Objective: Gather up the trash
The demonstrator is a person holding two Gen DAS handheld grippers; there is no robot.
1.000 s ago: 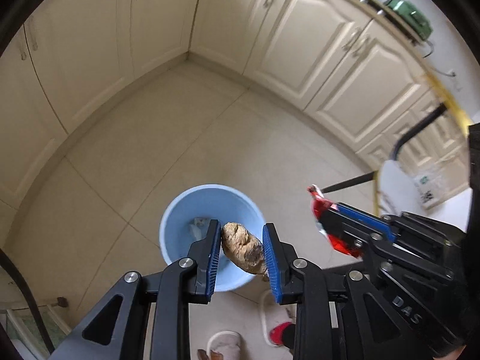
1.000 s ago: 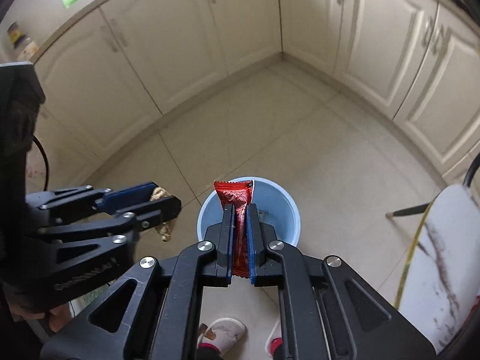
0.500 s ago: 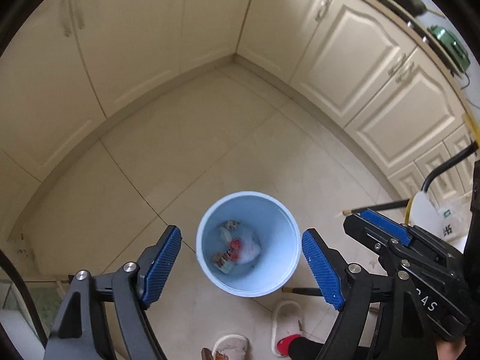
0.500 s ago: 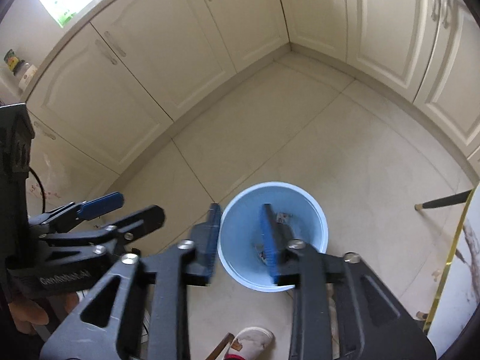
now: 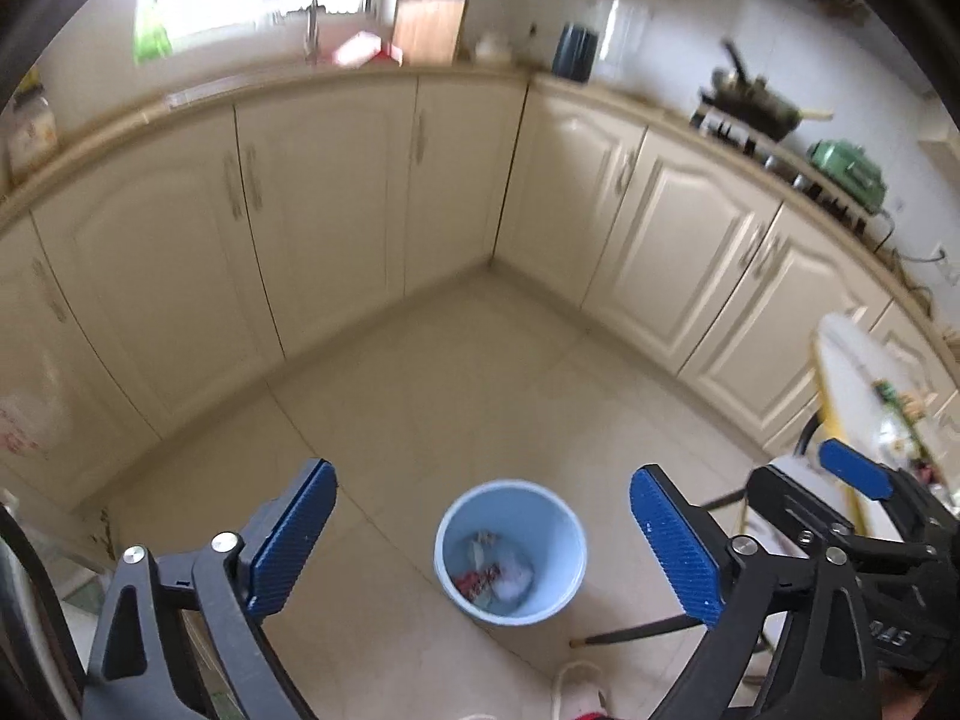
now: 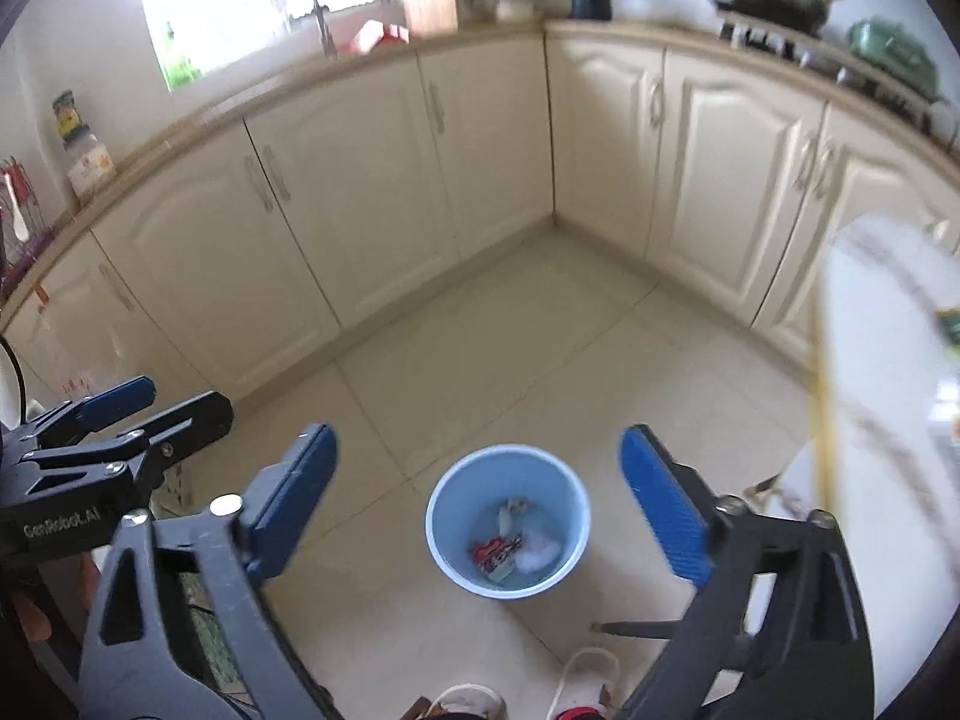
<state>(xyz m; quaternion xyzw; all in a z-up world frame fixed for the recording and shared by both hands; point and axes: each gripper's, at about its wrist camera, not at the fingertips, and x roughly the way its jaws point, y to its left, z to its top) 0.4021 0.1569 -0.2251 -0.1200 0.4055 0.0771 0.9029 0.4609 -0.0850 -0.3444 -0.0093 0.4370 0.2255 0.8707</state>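
Observation:
A light blue bin [image 5: 543, 507] stands on the tiled floor, seen from above; it also shows in the right wrist view [image 6: 456, 492]. Inside lie a red wrapper [image 5: 477, 579] [image 6: 495, 552], white paper and other scraps. My left gripper [image 5: 483, 540] is wide open and empty, held high above the bin. My right gripper [image 6: 477, 513] is also wide open and empty above the bin. The right gripper shows at the right edge of the left wrist view [image 5: 858, 516], and the left gripper at the left of the right wrist view [image 6: 114, 432].
Cream cabinets [image 5: 336, 210] line the corner behind the bin. A white marbled table [image 6: 888, 360] stands at the right, with a thin dark leg [image 5: 636, 630] near the bin. The person's slippers [image 6: 468, 702] are at the bottom edge.
One second ago the left gripper held a brown lump and the right a red wrapper over the bin. Both opened and dropped them in. Both grippers have since risen and tilted up.

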